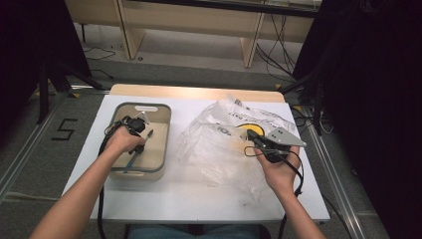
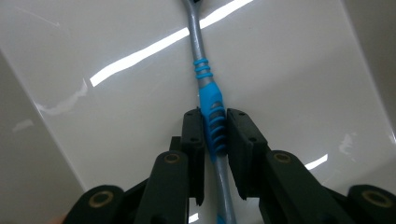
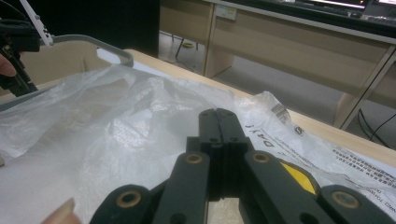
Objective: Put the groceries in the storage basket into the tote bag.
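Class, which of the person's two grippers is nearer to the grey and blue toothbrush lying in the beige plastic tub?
Left. The left gripper has its jaws around the toothbrush handle inside the tub. The right gripper rests apart, on the clear plastic bag.

Toothbrush head cut off at top edge, handle end below

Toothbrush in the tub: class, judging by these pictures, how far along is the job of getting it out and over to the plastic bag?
Done: the left claw is down in the beige tub, its jaws closed around the toothbrush at its blue grip. In hand: the right claw is shut on the clear plastic bag. Left: the toothbrush lies on the tub floor, not yet lifted, so probably raising it and moving it to the bag.
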### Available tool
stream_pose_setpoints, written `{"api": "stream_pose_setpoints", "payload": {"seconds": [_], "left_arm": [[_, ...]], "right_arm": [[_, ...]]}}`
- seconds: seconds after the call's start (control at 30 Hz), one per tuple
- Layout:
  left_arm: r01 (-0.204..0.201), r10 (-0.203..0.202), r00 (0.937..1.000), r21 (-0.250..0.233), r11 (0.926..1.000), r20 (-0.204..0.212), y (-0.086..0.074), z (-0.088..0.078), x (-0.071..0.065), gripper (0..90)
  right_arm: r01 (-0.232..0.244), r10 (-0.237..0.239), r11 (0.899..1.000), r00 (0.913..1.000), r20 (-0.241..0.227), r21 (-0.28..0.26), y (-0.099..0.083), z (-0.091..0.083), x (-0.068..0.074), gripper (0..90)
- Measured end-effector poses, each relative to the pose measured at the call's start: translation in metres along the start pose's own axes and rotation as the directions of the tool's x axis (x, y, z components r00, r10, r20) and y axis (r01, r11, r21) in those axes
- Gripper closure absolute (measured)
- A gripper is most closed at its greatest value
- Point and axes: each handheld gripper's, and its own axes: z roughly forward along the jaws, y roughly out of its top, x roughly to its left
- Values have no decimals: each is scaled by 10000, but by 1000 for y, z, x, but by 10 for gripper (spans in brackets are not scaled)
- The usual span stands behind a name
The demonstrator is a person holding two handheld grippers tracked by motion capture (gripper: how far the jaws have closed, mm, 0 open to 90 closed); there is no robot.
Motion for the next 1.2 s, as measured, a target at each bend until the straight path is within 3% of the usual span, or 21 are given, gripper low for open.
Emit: {"api": "stream_pose_setpoints", "payload": {"seconds": [0.47, 1.2], "left_arm": [[-349, 351, 9991, 84, 9994, -250, 1, -1, -4, 800], [-53, 49, 9998, -229, 9997, -204, -3, -4, 0, 807]], "right_arm": [[20, -20, 10000, 10000, 1, -18, 0, 0, 0, 900], [-33, 33, 10000, 10000, -47, 5, -1, 1, 0, 900]]}}
